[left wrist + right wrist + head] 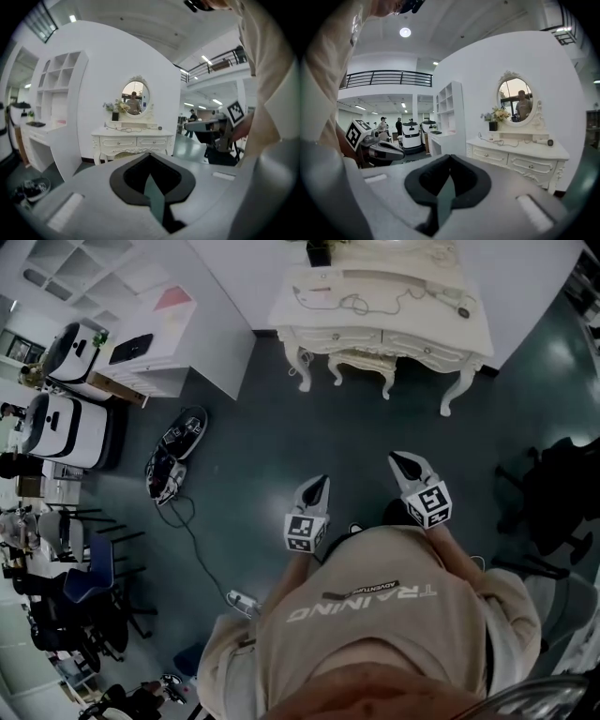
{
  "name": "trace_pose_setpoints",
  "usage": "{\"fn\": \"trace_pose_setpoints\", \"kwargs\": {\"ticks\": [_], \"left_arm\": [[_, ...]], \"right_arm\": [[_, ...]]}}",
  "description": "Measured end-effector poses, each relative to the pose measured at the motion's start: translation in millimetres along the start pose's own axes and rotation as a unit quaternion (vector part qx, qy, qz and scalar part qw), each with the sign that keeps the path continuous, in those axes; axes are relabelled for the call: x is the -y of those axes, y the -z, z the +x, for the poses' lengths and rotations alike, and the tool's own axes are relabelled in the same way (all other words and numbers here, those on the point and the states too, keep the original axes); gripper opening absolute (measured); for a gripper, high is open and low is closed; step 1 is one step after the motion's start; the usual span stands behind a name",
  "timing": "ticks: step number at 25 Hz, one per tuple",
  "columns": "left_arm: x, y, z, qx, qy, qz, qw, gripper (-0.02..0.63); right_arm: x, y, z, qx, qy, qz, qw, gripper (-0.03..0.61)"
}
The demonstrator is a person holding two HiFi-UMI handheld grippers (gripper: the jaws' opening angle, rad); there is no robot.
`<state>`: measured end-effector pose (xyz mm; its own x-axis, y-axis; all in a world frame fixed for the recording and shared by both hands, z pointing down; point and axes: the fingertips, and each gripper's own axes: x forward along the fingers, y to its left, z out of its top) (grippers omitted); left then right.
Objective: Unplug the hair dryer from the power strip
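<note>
Holding left gripper [321, 484] and right gripper [401, 461] side by side, both pressed together on nothing. Facing the table [474, 330] from well apart, dryer [450, 298] lying on it.

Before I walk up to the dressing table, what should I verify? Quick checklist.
1. Left gripper empty: ok, jaws together on nothing.
2. Right gripper empty: ok, jaws together on nothing.
3. Dressing table within reach: not ok, floor lies between it and both grippers.
4. Hair dryer located: ok, lying at the tabletop's right end.
5. Where its cord plugs in: cannot tell, too small.
</note>
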<state>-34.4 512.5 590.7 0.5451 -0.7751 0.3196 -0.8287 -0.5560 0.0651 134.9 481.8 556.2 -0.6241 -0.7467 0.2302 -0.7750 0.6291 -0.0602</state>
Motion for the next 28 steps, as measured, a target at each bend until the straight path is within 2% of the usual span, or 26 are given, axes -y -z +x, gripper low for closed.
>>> {"fn": "trace_pose_setpoints", "kwargs": {"ticks": [2,8,11,14,18,22,28], "left_arm": [[-5.7,5.0,5.6,-0.01,0.009,0.031,0.9994,0.006],[-25.5,9.2,50.3,-0.015,0.018,-0.043,0.9988,0.006],[-43.3,-0.3,83.2,-0.029,0.015,-0.033,0.9989,0.006],[-66.4,-20.4,117.3,-0.043,0.002,-0.025,0.9988,0.006],[-96.1,-48.5,162.7,-0.058,-0.015,-0.029,0.9978,0.006],[-119.0,-74.4,219.8,-0.047,-0.034,-0.068,0.996,0.006],[-156.9,-86.6,268.7,-0.032,-0.071,-0.1,0.9919,0.005]], "right_arm": [[-2.3,6.6,13.6,-0.019,-0.008,0.008,1.0,0.003],[27.5,18.8,59.1,-0.053,-0.024,0.033,0.998,0.003],[56.2,19.5,97.0,-0.046,-0.036,0.047,0.997,0.003],[90.9,9.1,139.6,-0.04,-0.053,0.054,0.996,0.003],[151.0,-27.0,183.5,-0.014,-0.064,0.044,0.997,0.003],[213.0,-31.4,217.6,-0.019,-0.062,0.039,0.997,0.004],[242.2,-29.0,264.1,-0.036,-0.105,0.038,0.993,0.004]]}}
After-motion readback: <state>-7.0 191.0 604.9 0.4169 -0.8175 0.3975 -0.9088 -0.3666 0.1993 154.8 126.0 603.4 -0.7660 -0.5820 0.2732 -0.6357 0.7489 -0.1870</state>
